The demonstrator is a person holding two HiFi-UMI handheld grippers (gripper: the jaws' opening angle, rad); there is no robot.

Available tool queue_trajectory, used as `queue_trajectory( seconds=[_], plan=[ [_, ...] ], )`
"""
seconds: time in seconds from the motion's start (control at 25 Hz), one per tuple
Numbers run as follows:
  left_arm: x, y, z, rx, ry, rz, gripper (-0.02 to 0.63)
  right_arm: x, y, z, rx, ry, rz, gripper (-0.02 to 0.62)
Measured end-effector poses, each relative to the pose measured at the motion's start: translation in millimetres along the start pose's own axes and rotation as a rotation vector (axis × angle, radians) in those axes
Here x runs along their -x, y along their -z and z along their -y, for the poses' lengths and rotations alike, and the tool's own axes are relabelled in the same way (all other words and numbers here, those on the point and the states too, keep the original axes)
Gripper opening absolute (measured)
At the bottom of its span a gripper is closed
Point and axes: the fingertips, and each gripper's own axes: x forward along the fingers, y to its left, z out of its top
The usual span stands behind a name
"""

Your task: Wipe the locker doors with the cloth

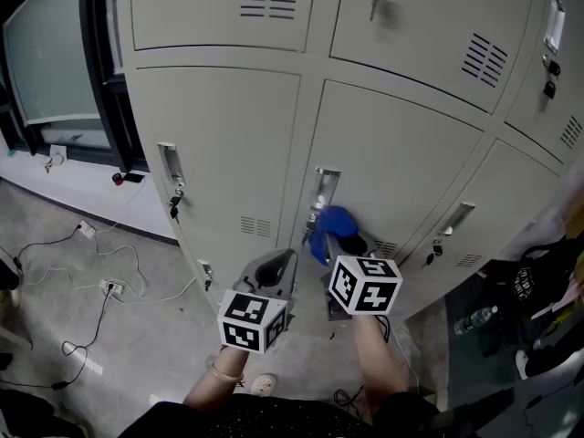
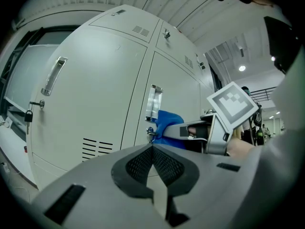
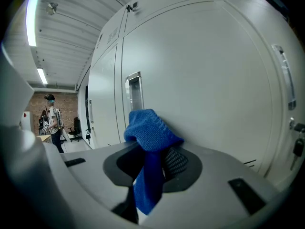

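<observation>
Blue cloth point(image 3: 150, 142) gripped in the right tool point(image 3: 152, 168), at the middle locker door point(image 1: 401, 153).

The cloth bunches at the tool's tip just below the door's handle point(image 1: 325, 186), with the panel straight ahead; contact is unclear. The left tool point(image 2: 152, 149), clenched on nothing, sits left of the handle, seemingly farther from the door. No writing is legible.
</observation>
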Motion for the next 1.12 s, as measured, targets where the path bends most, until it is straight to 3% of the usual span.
queue_trajectory(
  seconds=[0.56,0.8,1.12],
  plan=[
    [-17.5,12.6,32.9,0.0,0.085,-0.037,0.006,26.0,5.1,49.5,-0.038,0.103,0.003,0.095],
    [-24.0,18.4,44.8,-0.003,0.111,-0.05,0.006,38.1,9.5,74.2,-0.12,0.122,0.008,0.095],
    [-35.6,18.6,54.8,-0.009,0.142,-0.056,0.006,53.5,14.3,104.3,-0.117,0.198,0.01,0.095]
  ],
)
